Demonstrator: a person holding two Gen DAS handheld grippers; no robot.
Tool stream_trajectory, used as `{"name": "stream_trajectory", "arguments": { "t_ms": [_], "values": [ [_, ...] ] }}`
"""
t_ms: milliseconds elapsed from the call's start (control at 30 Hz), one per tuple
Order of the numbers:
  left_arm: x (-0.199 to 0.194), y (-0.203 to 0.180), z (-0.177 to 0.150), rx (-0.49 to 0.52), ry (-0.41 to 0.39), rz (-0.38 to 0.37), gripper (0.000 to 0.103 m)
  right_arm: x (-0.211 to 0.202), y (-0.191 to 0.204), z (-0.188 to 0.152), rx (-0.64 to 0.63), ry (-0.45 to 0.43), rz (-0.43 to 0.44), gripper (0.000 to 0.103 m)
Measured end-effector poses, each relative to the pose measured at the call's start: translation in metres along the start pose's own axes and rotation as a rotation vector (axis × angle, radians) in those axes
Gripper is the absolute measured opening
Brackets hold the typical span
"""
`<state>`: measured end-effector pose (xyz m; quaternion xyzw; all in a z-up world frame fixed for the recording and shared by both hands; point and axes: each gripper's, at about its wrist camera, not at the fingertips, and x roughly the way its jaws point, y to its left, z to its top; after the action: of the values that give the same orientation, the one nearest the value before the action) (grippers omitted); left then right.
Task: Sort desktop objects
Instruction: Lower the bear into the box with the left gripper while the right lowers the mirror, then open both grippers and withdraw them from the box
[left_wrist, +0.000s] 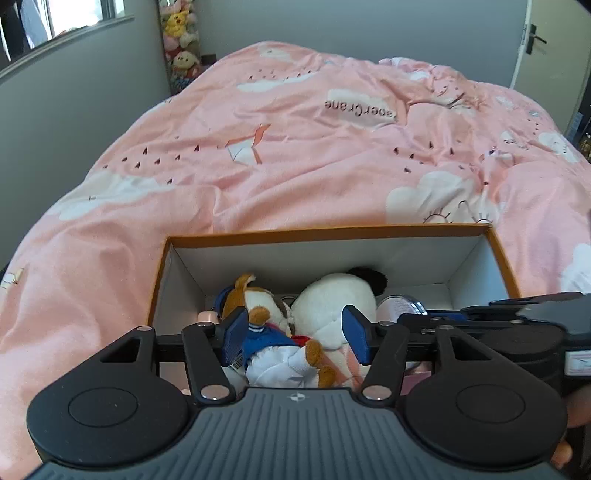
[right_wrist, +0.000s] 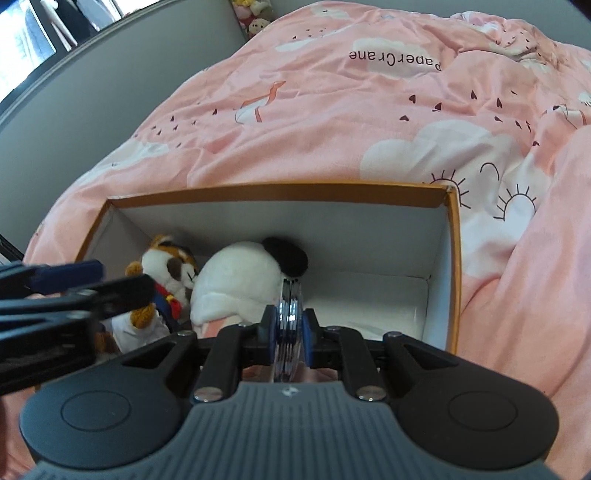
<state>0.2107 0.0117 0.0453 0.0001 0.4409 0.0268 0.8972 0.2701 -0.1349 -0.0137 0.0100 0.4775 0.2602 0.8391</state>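
An open orange-rimmed cardboard box (left_wrist: 328, 232) with white walls lies on the bed. Inside are a brown-and-white plush dog in blue and white clothes (left_wrist: 266, 325) and a white plush with a black ear (left_wrist: 332, 302). My left gripper (left_wrist: 295, 334) is open above the plush dog, holding nothing. My right gripper (right_wrist: 289, 332) is shut on a round clear plastic case with silver edges (right_wrist: 290, 314), held on edge over the box beside the white plush (right_wrist: 236, 280). The case also shows in the left wrist view (left_wrist: 400, 304). The box's rim shows in the right wrist view (right_wrist: 280, 194).
A pink quilt (left_wrist: 295, 147) with clouds and paper-crane print covers the bed around the box. A column of plush toys (left_wrist: 181, 40) stands against the far grey wall. A door (left_wrist: 546, 44) is at the far right. A small pink item (left_wrist: 207, 315) lies in the box's left corner.
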Motion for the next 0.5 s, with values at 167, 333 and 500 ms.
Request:
{"name": "stream_trajectory", "arguments": {
  "t_ms": [167, 333, 500],
  "values": [
    [-0.015, -0.001, -0.004, 0.003, -0.025, -0.013, 0.066, -0.008, 0.005, -0.004, -0.015, -0.023, -0.048, 0.020],
    [-0.030, -0.003, -0.013, 0.006, -0.055, -0.030, 0.066, -0.027, 0.009, -0.009, -0.037, -0.079, -0.097, 0.021],
    [-0.043, -0.013, -0.027, 0.030, -0.080, -0.060, 0.066, -0.062, 0.016, -0.030, -0.039, -0.180, -0.145, 0.023]
  ]
}}
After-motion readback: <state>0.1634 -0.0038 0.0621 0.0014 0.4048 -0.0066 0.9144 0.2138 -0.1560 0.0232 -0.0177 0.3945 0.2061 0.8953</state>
